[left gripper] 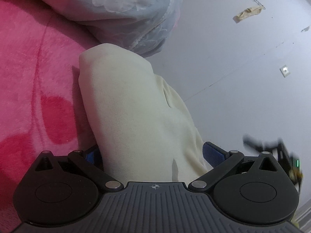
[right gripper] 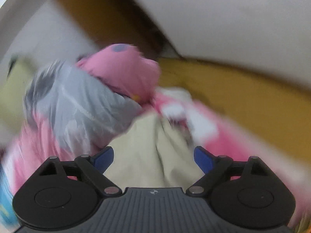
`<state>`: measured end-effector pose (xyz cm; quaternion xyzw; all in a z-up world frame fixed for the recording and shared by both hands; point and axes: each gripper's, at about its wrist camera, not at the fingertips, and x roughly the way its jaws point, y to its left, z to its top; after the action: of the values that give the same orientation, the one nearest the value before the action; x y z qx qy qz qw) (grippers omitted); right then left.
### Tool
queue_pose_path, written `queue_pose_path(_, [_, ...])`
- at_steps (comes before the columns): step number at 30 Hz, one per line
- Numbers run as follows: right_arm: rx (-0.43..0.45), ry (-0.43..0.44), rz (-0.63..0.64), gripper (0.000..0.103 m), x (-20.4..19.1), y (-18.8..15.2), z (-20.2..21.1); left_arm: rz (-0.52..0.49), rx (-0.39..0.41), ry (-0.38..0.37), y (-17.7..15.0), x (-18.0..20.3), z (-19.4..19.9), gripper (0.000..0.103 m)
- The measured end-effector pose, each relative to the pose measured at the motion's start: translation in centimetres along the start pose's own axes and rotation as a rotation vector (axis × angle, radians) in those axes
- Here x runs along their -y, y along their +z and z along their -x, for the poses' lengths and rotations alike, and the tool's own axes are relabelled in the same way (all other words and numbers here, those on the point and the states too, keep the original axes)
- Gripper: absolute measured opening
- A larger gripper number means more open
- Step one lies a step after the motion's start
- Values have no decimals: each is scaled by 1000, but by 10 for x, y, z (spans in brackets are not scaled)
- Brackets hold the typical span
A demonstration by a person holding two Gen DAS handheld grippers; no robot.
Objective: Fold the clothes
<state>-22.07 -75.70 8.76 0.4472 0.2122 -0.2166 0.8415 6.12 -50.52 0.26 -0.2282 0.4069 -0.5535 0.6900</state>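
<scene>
The cream garment rises between the fingers of the left gripper and runs away from it, its far end a rounded fold over the pink fleece blanket, with a bundle of pale blue lacy bedding beyond and the grey wall to the right. The blue pads stand wide apart with the cloth filling the gap, so I cannot tell whether they pinch it or merely flank it.

In the right wrist view, badly blurred, the same cream cloth lies bunched between the fingers of the right gripper; those fingers look spread, and I cannot say they grip anything. A pink pillow and grey-blue bedding sit farther off.

The fabric looks like a soft, light knit: limp, sagging wherever it is unsupported, with a nap that should give the pads fair purchase and not slip. Nothing about it seems fragile. I judge the best hold to be a hem or seam edge, pinched near a corner, since a grab in the middle of the panel would only gather a bunch.
</scene>
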Motion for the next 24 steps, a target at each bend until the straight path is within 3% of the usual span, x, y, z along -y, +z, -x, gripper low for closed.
queue_pose_path(3, [-18,-23,-147,92,27,-34,7,-9,8,-4,0,0,-2,103])
queue_pose_path(7, [-82,-66,-213,88,42,-57,-24,-21,19,-9,0,-1,-4,103])
queue_pose_path(9, [-52,-72,-186,85,39,-57,-37,-31,25,-9,0,-1,-5,102])
queue_pose_path(11, [-20,-75,-159,63,35,-56,-47,-52,35,-1,0,1,-7,102])
queue_pose_path(13, [-2,-67,-125,48,31,-54,-52,-58,51,3,0,1,-8,101])
queue_pose_path(14, [3,-64,-107,46,27,-53,-55,-60,59,4,1,0,-8,100])
queue_pose_path(20, [51,-50,-83,43,21,-40,-67,-18,89,4,8,-9,-6,86])
queue_pose_path(24, [75,-40,-95,43,28,-39,-75,-16,91,11,10,-11,-10,84])
